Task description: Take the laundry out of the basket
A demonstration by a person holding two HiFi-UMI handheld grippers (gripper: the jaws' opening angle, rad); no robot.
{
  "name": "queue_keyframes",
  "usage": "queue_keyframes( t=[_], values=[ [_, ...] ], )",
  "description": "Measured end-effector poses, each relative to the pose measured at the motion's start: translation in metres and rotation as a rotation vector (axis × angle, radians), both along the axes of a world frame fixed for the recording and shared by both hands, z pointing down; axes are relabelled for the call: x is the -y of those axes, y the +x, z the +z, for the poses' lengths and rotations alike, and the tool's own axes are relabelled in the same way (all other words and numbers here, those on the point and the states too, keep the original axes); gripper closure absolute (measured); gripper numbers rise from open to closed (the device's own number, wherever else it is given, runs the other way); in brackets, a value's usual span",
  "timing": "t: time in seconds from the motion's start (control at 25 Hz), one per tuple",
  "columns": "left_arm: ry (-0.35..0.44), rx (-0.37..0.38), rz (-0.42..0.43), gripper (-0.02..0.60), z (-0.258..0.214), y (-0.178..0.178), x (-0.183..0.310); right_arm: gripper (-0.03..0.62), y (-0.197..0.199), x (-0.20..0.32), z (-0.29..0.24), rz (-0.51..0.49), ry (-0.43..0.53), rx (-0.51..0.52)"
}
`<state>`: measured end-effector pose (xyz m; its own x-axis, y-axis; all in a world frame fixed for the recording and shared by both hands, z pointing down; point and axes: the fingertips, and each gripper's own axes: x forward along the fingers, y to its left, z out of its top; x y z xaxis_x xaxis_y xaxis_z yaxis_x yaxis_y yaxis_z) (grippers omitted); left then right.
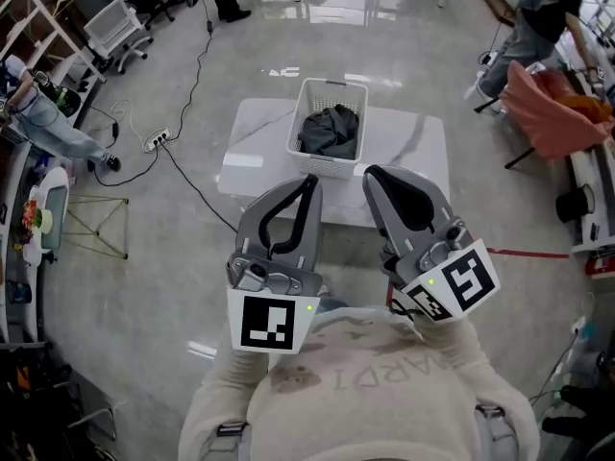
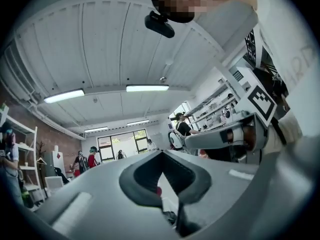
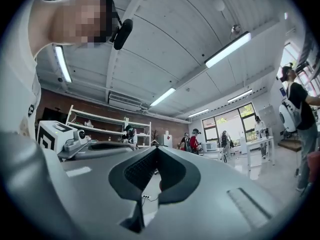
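Note:
A white slatted laundry basket (image 1: 327, 89) stands at the far edge of a low white table (image 1: 255, 152), with dark grey laundry (image 1: 330, 131) bunched inside it. Both grippers are held close to my chest, well short of the table and pointing toward it. My left gripper (image 1: 309, 181) is shut with nothing between its jaws, and its tips meet in the left gripper view (image 2: 161, 154). My right gripper (image 1: 371, 173) is likewise shut and empty, as the right gripper view (image 3: 156, 149) shows. Both gripper views look up at ceiling and room, so the basket is hidden there.
A power strip (image 1: 157, 140) and its cable trail over the floor left of the table. A wire rack (image 1: 96, 224) stands further left, an office chair (image 1: 115, 27) behind it. A pink-draped chair (image 1: 548, 104) and a person (image 1: 538, 17) are at right. Red floor tape (image 1: 528, 254) runs right.

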<state>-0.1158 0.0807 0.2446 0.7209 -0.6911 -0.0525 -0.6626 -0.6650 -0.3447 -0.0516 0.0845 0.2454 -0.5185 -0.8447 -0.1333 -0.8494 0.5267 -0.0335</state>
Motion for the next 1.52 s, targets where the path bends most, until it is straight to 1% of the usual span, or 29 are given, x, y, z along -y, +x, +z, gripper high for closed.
queue_keyframes(
  t=[0.04, 0.08, 0.12, 0.24, 0.28, 0.36, 0.44, 0.52, 0.6, 0.68, 0.76, 0.84, 1.04, 1.12, 1.2, 1.28, 1.4, 1.52],
  values=[
    [0.014, 0.022, 0.01, 0.581, 0.0, 0.001, -0.011, 0.566, -0.001, -0.007, -0.002, -0.005, 0.005, 0.0],
    [0.014, 0.021, 0.02, 0.581, -0.001, 0.001, -0.021, 0.566, -0.003, -0.016, -0.005, -0.011, 0.007, -0.003],
    [-0.005, -0.006, 0.027, 0.581, -0.001, -0.001, -0.031, 0.566, -0.005, -0.027, -0.006, -0.016, 0.007, -0.01],
    [-0.115, -0.176, 0.012, 0.581, -0.002, -0.002, -0.06, 0.566, -0.003, -0.067, -0.005, -0.015, -0.005, -0.047],
    [-0.139, -0.217, 0.005, 0.581, -0.002, 0.0, -0.07, 0.566, 0.001, -0.081, -0.001, -0.009, -0.015, -0.058],
    [-0.162, -0.263, -0.012, 0.581, -0.003, 0.005, -0.092, 0.566, 0.012, -0.111, 0.007, 0.002, -0.037, -0.065],
    [-0.162, -0.284, -0.024, 0.581, -0.003, 0.01, -0.118, 0.566, 0.022, -0.138, 0.016, 0.011, -0.057, -0.062],
    [-0.16, -0.281, -0.038, 0.581, -0.002, 0.012, -0.145, 0.566, 0.026, -0.16, 0.025, 0.01, -0.076, -0.05],
    [-0.169, -0.261, -0.058, 0.581, -0.001, 0.011, -0.166, 0.566, 0.025, -0.179, 0.027, -0.006, -0.084, -0.033],
    [-0.177, -0.252, -0.067, 0.581, -0.005, 0.014, -0.179, 0.566, 0.027, -0.195, 0.024, -0.021, -0.076, -0.026],
    [-0.168, -0.253, -0.067, 0.581, -0.012, 0.02, -0.188, 0.566, 0.032, -0.207, 0.02, -0.021, -0.067, -0.028],
    [-0.153, -0.243, -0.055, 0.581, -0.016, 0.027, -0.197, 0.566, 0.036, -0.218, 0.018, -0.019, -0.065, -0.029],
    [-0.106, -0.177, 0.001, 0.581, -0.017, 0.05, -0.223, 0.566, 0.042, -0.242, 0.015, 0.007, -0.069, -0.032],
    [-0.092, -0.162, 0.012, 0.581, -0.016, 0.052, -0.231, 0.566, 0.043, -0.248, 0.015, 0.027, -0.071, -0.029],
    [-0.105, -0.156, 0.018, 0.581, -0.013, 0.045, -0.237, 0.566, 0.04, -0.253, 0.015, 0.048, -0.075, -0.027],
    [-0.136, -0.161, 0.028, 0.581, -0.011, 0.033, -0.239, 0.566, 0.035, -0.255, 0.015, 0.065, -0.079, -0.027],
    [-0.168, -0.215, 0.072, 0.581, -0.018, 0.015, -0.242, 0.567, 0.024, -0.258, 0.012, 0.074, -0.088, -0.019],
    [-0.198, -0.22, 0.108, 0.581, -0.02, -0.005, -0.25, 0.567, 0.007, -0.264, 0.006, 0.072, -0.095, -0.019]
  ],
)
